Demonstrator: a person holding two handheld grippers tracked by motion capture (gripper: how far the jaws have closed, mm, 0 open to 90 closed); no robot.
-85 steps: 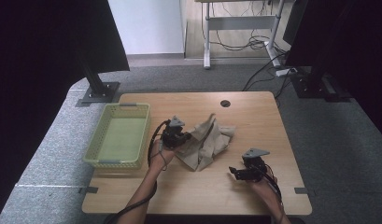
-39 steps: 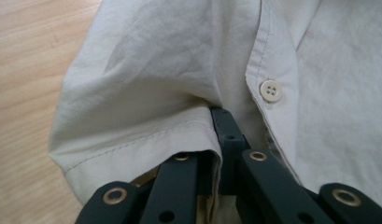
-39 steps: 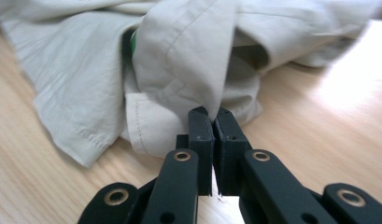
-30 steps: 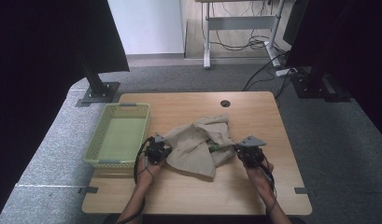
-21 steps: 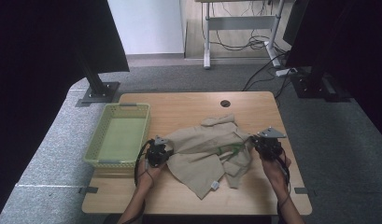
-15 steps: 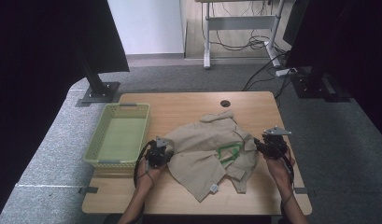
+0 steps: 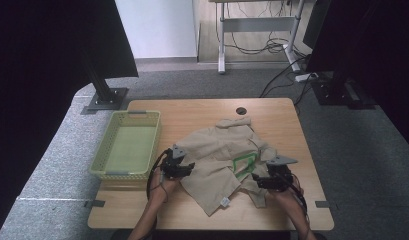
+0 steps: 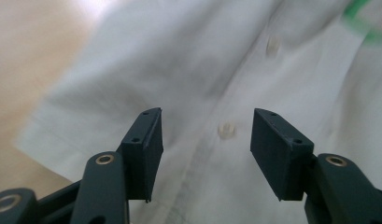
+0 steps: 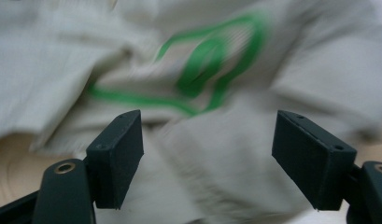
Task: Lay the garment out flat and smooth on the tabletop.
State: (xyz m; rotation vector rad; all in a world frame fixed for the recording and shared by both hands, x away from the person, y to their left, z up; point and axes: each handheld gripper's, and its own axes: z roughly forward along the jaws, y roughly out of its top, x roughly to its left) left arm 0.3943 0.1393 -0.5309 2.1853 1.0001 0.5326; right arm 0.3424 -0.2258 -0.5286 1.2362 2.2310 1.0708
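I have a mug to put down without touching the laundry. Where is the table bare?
Bare wood lies along the table's far edge beyond the shirt, and at the near edge between the person's forearms. The basket takes the left side; the middle is crowded by shirt, left gripper and right gripper.

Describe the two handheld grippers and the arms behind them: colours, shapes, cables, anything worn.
Both the left gripper and the right gripper are black, each topped by a grey three-cornered plate. Each has two flat, blocky black jaws with small screw holes and brass-coloured pivot rivets. A black cable loops back from the left one. No sleeves show on the forearms.
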